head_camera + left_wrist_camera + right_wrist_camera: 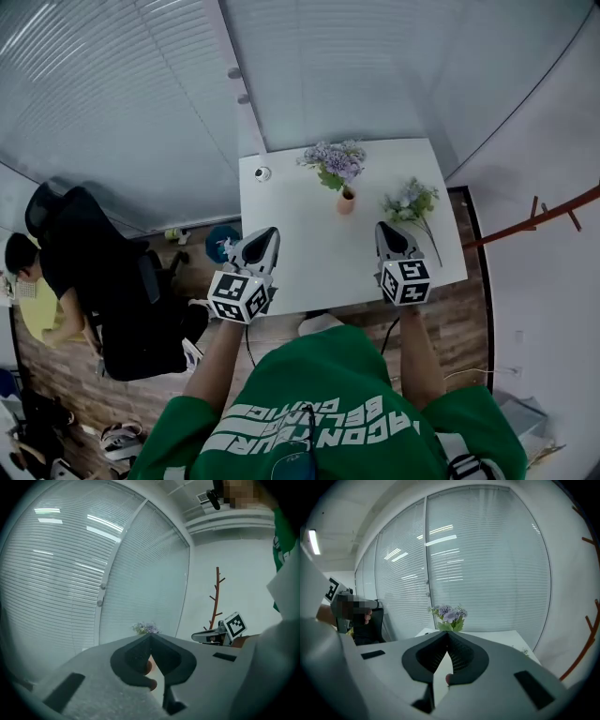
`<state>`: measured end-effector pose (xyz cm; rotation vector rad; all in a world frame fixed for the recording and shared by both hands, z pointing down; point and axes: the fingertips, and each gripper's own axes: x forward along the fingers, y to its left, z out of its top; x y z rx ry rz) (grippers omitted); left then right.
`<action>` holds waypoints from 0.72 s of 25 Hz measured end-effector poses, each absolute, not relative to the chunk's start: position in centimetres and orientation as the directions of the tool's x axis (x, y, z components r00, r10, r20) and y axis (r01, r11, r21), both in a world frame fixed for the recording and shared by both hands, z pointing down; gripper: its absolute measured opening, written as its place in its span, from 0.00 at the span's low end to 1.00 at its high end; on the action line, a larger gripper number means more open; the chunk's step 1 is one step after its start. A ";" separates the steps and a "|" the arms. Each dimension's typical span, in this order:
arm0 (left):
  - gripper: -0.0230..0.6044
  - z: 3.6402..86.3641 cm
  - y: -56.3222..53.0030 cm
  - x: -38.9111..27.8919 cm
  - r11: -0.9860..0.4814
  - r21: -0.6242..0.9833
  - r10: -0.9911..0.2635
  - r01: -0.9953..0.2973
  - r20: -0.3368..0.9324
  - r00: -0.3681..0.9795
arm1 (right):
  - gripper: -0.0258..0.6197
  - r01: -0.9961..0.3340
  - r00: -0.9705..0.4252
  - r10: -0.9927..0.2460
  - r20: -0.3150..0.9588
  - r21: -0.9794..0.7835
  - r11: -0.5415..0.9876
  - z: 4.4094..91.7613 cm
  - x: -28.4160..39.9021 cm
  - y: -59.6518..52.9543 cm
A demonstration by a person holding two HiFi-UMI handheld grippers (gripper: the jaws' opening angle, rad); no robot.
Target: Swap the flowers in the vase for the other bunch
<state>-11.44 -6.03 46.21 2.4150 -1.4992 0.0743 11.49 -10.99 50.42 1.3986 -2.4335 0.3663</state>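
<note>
A small pink vase (346,201) stands mid-table on the white table (300,253), holding purple flowers (335,160). A second bunch (411,200), pale flowers with green leaves, lies flat on the table to the vase's right. My left gripper (272,232) hovers at the table's near left and is shut with nothing in it. My right gripper (382,228) hangs just short of the loose bunch, also shut and empty. The purple flowers (146,628) peek over my shut left gripper (150,637), and the same flowers (450,613) show above my shut right gripper (449,633).
Windows with blinds run behind the table. A person sits by a black office chair (103,281) at the left. A small white object (262,173) rests on the table's far left corner. A brown coat stand (548,217) is at the right.
</note>
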 end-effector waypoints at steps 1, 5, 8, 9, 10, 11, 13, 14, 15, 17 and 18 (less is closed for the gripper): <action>0.05 46.8 -6.9 -11.2 -0.414 0.224 -0.864 -0.882 0.209 0.459 | 0.06 -0.869 -0.473 -0.788 0.394 -0.065 0.490 50.9 11.4 -11.6; 0.05 48.4 -9.3 -10.3 -0.436 0.239 -0.841 -0.868 0.235 0.487 | 0.06 -0.865 -0.476 -0.779 0.408 -0.058 0.498 52.0 10.9 -13.9; 0.05 48.9 -10.7 -9.6 -0.449 0.247 -0.831 -0.858 0.237 0.503 | 0.06 -0.859 -0.482 -0.772 0.415 -0.051 0.509 52.6 10.3 -15.3; 0.05 49.0 -11.1 -9.2 -0.454 0.249 -0.828 -0.856 0.238 0.508 | 0.06 -0.858 -0.484 -0.769 0.418 -0.050 0.512 52.8 10.2 -15.6; 0.05 49.3 -11.5 -8.9 -0.457 0.250 -0.824 -0.853 0.240 0.512 | 0.06 -0.855 -0.486 -0.765 0.422 -0.049 0.516 53.1 10.1 -15.9; 0.05 49.6 -11.7 -8.7 -0.460 0.252 -0.821 -0.852 0.244 0.515 | 0.06 -0.852 -0.490 -0.760 0.426 -0.049 0.521 53.5 10.0 -16.1; 0.05 50.2 -12.2 -8.1 -0.463 0.258 -0.813 -0.848 0.257 0.522 | 0.06 -0.845 -0.499 -0.749 0.436 -0.051 0.533 54.2 9.6 -16.3; 0.05 50.6 -12.4 -7.8 -0.466 0.261 -0.808 -0.846 0.264 0.526 | 0.06 -0.841 -0.503 -0.744 0.440 -0.052 0.538 54.7 9.5 -16.4; 0.05 51.0 -12.8 -7.4 -0.469 0.263 -0.803 -0.843 0.270 0.531 | 0.06 -0.838 -0.507 -0.738 0.445 -0.052 0.544 55.2 9.4 -16.7; 0.05 51.7 -13.8 -6.7 -0.475 0.260 -0.795 -0.840 0.281 0.537 | 0.07 -0.828 -0.514 -0.725 0.458 -0.045 0.559 56.2 9.1 -17.7; 0.05 52.0 -14.2 -6.4 -0.478 0.259 -0.792 -0.839 0.287 0.539 | 0.07 -0.822 -0.518 -0.716 0.468 -0.042 0.568 56.8 8.8 -18.2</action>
